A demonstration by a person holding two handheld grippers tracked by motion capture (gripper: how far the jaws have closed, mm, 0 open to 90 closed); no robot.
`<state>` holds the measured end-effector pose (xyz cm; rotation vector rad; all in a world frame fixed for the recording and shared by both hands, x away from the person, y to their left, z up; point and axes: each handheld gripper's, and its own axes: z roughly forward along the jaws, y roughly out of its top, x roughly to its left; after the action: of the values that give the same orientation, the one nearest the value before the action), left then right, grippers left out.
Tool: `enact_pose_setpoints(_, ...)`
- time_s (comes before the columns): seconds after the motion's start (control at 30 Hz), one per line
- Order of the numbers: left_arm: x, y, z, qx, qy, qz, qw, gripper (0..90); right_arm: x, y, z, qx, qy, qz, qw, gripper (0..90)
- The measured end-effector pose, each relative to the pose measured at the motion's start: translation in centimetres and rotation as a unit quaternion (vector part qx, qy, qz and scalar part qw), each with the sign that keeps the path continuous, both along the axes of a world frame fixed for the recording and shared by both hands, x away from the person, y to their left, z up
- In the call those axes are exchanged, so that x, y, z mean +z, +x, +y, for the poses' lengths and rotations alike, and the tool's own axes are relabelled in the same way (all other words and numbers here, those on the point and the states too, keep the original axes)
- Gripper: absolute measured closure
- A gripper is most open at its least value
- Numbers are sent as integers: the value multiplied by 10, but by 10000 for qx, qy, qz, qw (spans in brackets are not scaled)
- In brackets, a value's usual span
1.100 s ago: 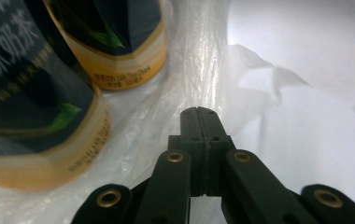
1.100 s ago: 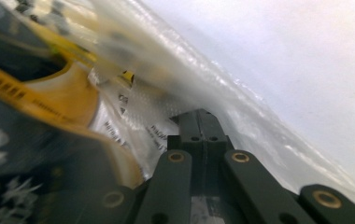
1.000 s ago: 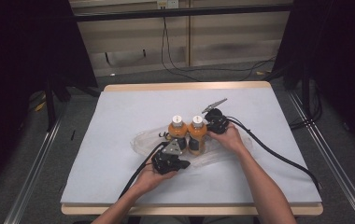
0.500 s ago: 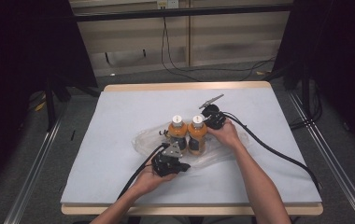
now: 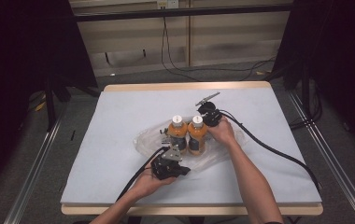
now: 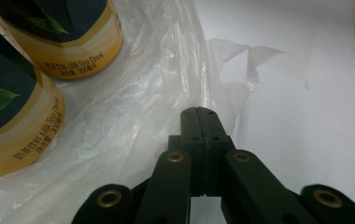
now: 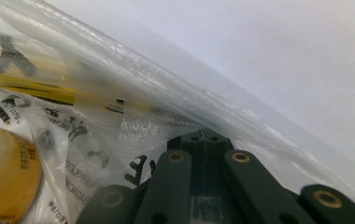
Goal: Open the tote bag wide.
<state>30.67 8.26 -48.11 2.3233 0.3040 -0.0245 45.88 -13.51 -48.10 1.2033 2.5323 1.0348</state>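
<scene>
On the table (image 5: 119, 121), my closed left gripper (image 6: 202, 114) and right gripper (image 7: 203, 136) pinch the plastic bag (image 5: 143, 140) around two bottles (image 5: 187, 135); its mouth is unclear.

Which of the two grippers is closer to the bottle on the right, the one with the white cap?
Right. The right gripper sits just beside the right bottle, by its cap; the left gripper lies in front of the other bottle.

Two bottles (image 5: 188, 134) side by side on plastic bag (image 5: 144, 140)
</scene>
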Motion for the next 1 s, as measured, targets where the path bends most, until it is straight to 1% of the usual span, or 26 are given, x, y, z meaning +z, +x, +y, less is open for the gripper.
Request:
enact_pose_setpoints(0.03,0,1,0,-36,-10,27,10000,900,0,1,0,-46,-7,64,10000,900)
enact_pose_setpoints(0.1,0,2,2,-3,29,109,9999,900,0,3,0,-62,47,53,10000,900)
enact_pose_setpoints(0.13,1,1,3,-8,49,109,9999,900,0,3,0,-102,70,56,9999,900)
enact_pose_setpoints(0.2,0,-1,2,-8,8,98,10000,900,0,5,0,-159,35,31,9999,900)
enact_pose_setpoints(0.23,1,-1,2,-68,44,82,9999,900,-1,7,0,-222,53,5,9997,900)
enact_pose_setpoints(0.27,0,-2,2,-105,5,110,9999,900,-1,8,0,-246,38,-32,9997,900)
enact_pose_setpoints(0.3,-1,-3,2,-110,-89,143,9998,900,-1,10,1,-260,44,-42,9996,900)
enact_pose_setpoints(0.33,0,-3,3,-133,-55,130,9998,900,-1,12,1,-283,47,-3,9996,900)
enact_pose_setpoints(0.37,0,-4,3,-131,-68,80,9999,900,-1,13,1,-308,42,27,9995,900)
enact_pose_setpoints(0.43,0,-5,2,-133,-27,39,9999,900,0,17,2,-325,-7,23,9995,900)
enact_pose_setpoints(0.47,0,-5,2,-153,-49,68,9998,900,-1,18,2,-321,-17,-22,9995,900)
enact_pose_setpoints(0.5,1,-5,3,-166,5,88,9998,900,-1,19,3,-341,-52,-55,9994,900)
enact_pose_setpoints(0.53,0,-5,3,-175,-71,110,9998,900,0,19,4,-374,-62,-41,9993,900)
enact_pose_setpoints(0.57,-1,-6,4,-140,-99,114,9998,900,0,21,4,-379,-84,-60,9992,900)
enact_pose_setpoints(0.6,0,-6,5,-187,-62,129,9997,900,0,22,4,-408,-64,-48,9991,900)
enact_pose_setpoints(0.63,1,-7,5,-210,0,145,9997,900,0,22,5,-449,-119,-73,9989,900)
enact_pose_setpoints(0.67,0,-8,5,-247,-51,164,9995,900,0,22,7,-464,-203,-104,9987,900)
enact_pose_setpoints(0.7,0,-9,5,-279,-44,148,9995,900,1,23,8,-430,-274,-148,9986,900)
enact_pose_setpoints(0.73,1,-11,5,-287,-1,83,9996,900,2,22,9,-502,-322,-114,9982,900)
enact_pose_setpoints(0.8,2,-14,5,-247,10,51,9997,900,2,22,11,-495,-376,-149,9980,900)
enact_pose_setpoints(0.83,2,-14,5,-256,43,30,9997,900,2,21,11,-535,-382,-114,9978,900)
enact_pose_setpoints(0.87,1,-14,5,-207,3,60,9998,900,2,21,11,-545,-370,-112,9978,900)
enact_pose_setpoints(0.9,2,-13,6,-251,50,79,9996,900,2,20,12,-523,-396,-135,9978,900)
enact_pose_setpoints(0.93,0,-12,6,-214,-108,131,9996,900,3,19,12,-497,-421,-147,9978,900)
enact_pose_setpoints(0.97,-1,-11,7,-206,-110,156,9996,900,3,18,13,-449,-414,-129,9980,900)
enact_pose_setpoints(1.0,0,-9,8,-192,-55,203,9996,900,3,17,13,-423,-383,-89,9983,900)
